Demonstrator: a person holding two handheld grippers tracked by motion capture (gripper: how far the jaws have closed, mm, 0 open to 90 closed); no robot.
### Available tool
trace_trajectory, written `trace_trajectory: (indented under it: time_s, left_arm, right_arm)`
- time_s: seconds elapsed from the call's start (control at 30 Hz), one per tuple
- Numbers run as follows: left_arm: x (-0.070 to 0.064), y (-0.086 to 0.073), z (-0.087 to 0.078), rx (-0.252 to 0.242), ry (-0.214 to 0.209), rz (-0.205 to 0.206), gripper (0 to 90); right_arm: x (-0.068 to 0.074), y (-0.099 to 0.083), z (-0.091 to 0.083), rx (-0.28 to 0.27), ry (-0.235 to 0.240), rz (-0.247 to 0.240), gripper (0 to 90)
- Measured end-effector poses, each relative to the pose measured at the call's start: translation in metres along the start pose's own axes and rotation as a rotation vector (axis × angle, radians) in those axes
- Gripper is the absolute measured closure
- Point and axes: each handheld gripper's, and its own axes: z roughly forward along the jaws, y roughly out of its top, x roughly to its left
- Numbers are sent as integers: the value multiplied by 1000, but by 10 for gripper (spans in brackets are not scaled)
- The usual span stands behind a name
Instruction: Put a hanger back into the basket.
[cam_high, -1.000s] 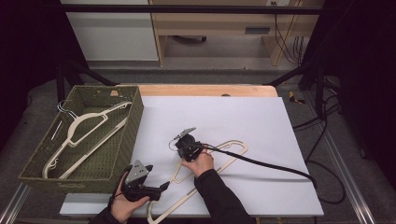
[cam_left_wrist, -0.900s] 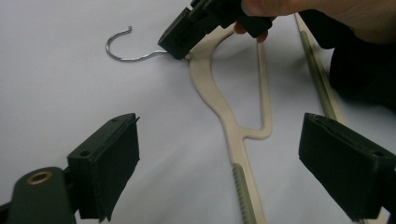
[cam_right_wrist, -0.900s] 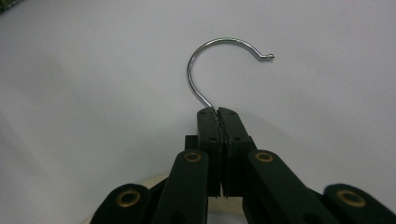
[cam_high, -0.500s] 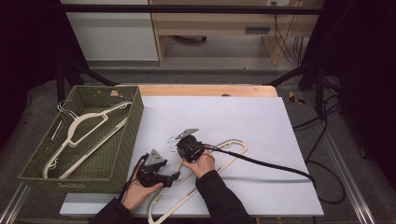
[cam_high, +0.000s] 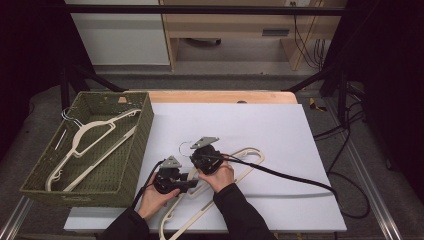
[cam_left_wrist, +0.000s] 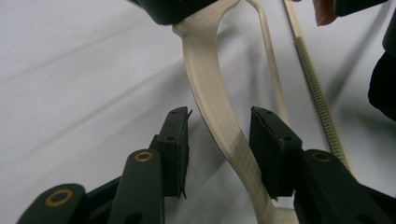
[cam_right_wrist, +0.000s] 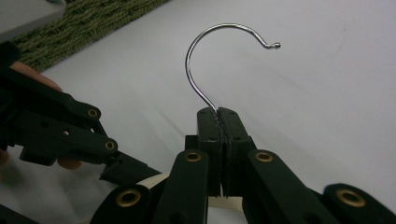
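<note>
Right gripper (cam_right_wrist: 219, 116) pinches the hook (cam_right_wrist: 219, 51) at centre frame, left gripper (cam_left_wrist: 219, 140) gapes astride the hanger (cam_left_wrist: 210, 88) (ungripped), which could swivel.

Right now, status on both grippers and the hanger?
Right gripper shut on hanger hook. Left gripper open, astride hanger arm. Nothing in the way.

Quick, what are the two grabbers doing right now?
Left gripper: open, jaws on either side of the cream hanger arm, not yet clamped.
Right gripper: shut on the hanger's metal hook.
</note>
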Motion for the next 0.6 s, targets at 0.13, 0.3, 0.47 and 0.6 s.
trace_trajectory:
  time_s: [0.13,0.3,0.47,0.6]
  left_arm:
    - [-5,3,-3,-7,-3,1,688]
    - [-11,5,-3,-18,13,-11,709]
    - [-14,6,-6,-28,26,-26,724]
    - [-20,8,-10,-50,38,-25,740]
  right_arm:
    - [1,0,-5,-17,1,10,895]
    - [-1,-2,-13,-38,0,13,888]
    - [-3,-5,-25,-71,9,-5,797]
    - [-14,-14,-55,-153,35,0,618]
